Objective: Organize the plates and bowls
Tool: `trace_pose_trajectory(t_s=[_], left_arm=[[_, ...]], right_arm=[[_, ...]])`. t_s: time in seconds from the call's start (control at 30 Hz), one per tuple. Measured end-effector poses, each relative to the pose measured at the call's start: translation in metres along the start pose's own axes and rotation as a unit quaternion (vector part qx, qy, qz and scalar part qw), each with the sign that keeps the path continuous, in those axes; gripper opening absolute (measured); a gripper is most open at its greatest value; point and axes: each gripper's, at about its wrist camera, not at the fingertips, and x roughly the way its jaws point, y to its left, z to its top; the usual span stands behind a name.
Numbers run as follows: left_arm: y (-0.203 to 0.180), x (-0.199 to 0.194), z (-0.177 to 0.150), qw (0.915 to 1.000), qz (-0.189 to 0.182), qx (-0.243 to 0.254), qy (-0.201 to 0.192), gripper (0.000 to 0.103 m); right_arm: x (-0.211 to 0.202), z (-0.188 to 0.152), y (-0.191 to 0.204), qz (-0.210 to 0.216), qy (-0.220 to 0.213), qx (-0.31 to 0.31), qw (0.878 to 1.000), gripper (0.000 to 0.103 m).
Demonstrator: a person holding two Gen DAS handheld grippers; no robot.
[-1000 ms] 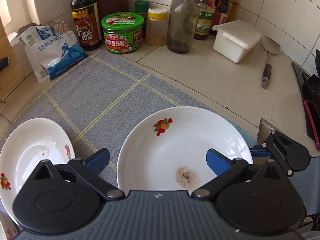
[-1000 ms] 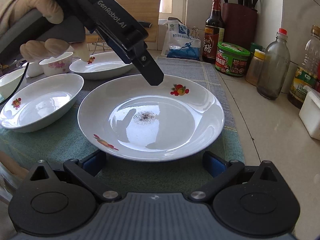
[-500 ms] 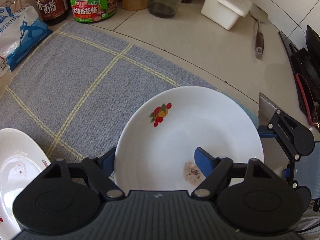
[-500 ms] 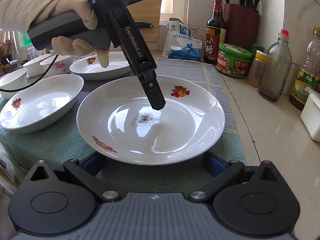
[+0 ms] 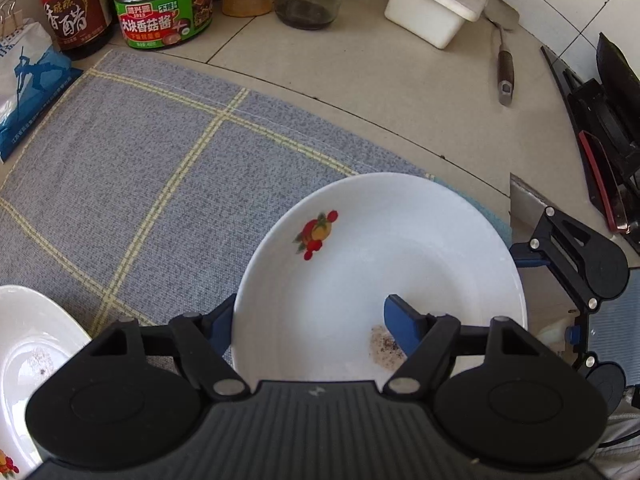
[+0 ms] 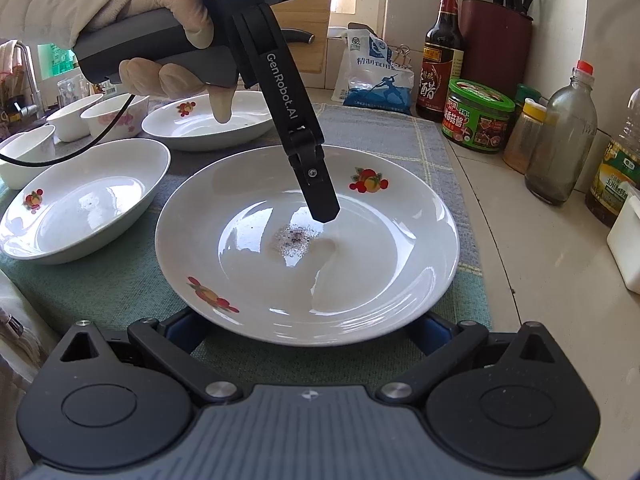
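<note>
- The left claw (image 5: 308, 326) has just been closing; it is now gripping the near rim of the big plate (image 5: 400, 248), one finger inside, one outside.
- The plate is lying on the mat (image 5: 160, 168), ready for lifting.
- The right claw (image 6: 308, 330) is gaping wide around the plate's edge, not touching.

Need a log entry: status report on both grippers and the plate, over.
Left gripper just closed on plate rim. Right gripper open, flanking near rim. Nothing blocking plate.
</note>
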Motion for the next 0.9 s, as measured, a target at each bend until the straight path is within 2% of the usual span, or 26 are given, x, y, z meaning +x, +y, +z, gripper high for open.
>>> trace_pose_trajectory(t_s=[0.5, 0.9], left_arm=[[0.001, -0.008, 0.003, 0.9998, 0.01, 0.006, -0.016, 0.073], [0.025, -0.019, 0.032, 0.9983, 0.018, -0.007, -0.055, 0.073]], right_arm=[[0.0, 0.014, -0.002, 0.0, 0.019, -0.006, 1.0, 0.103], [0.02, 0.036, -0.026, -0.01, 0.012, -0.018, 1.0, 0.103]])
